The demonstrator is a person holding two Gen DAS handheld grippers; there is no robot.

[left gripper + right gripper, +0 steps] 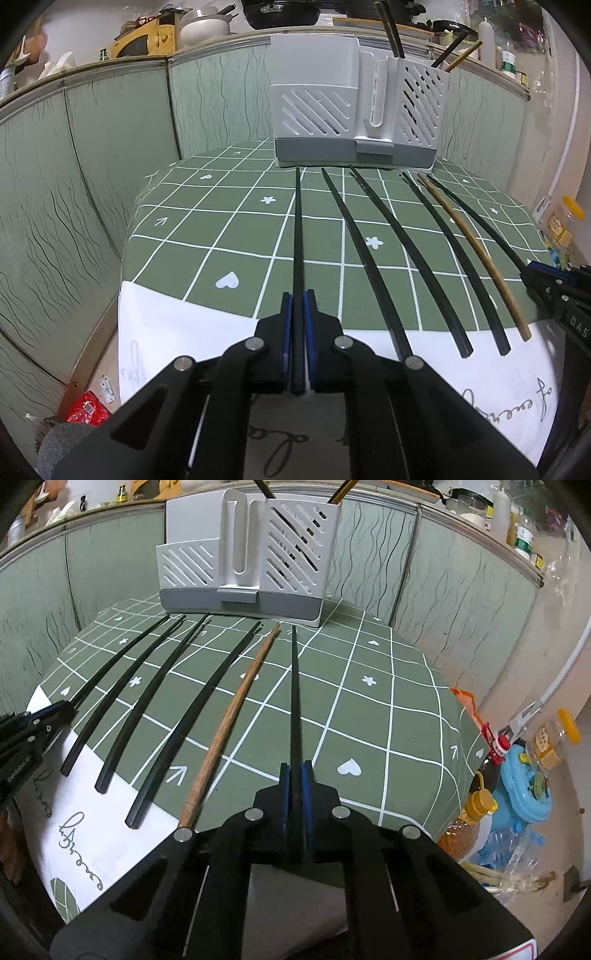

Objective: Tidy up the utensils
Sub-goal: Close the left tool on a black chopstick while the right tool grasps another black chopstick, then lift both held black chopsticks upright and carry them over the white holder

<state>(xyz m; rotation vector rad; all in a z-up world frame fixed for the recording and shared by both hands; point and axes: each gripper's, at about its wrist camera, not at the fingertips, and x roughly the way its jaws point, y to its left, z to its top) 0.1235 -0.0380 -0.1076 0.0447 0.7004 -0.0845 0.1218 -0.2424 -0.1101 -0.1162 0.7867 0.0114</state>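
Several chopsticks lie side by side on the green checked tablecloth (221, 229), tips toward a white and grey utensil holder (354, 110) at the back. My left gripper (298, 299) is shut on the leftmost black chopstick (297, 236) near its thick end. My right gripper (295, 771) is shut on the rightmost black chopstick (294, 701). Beside that one lies a brown wooden chopstick (232, 720), then three loose black ones (184, 723). The holder (251, 554) has chopsticks standing in its right compartment. Each view shows the other gripper at its edge (543, 280) (44, 716).
Green wall panels (92, 166) close in the table at the left and back, with a cluttered shelf (203, 26) above. Right of the table's edge, oil bottles (476, 812) and a blue plastic item (524, 786) stand on the floor. A red packet (86, 408) lies below left.
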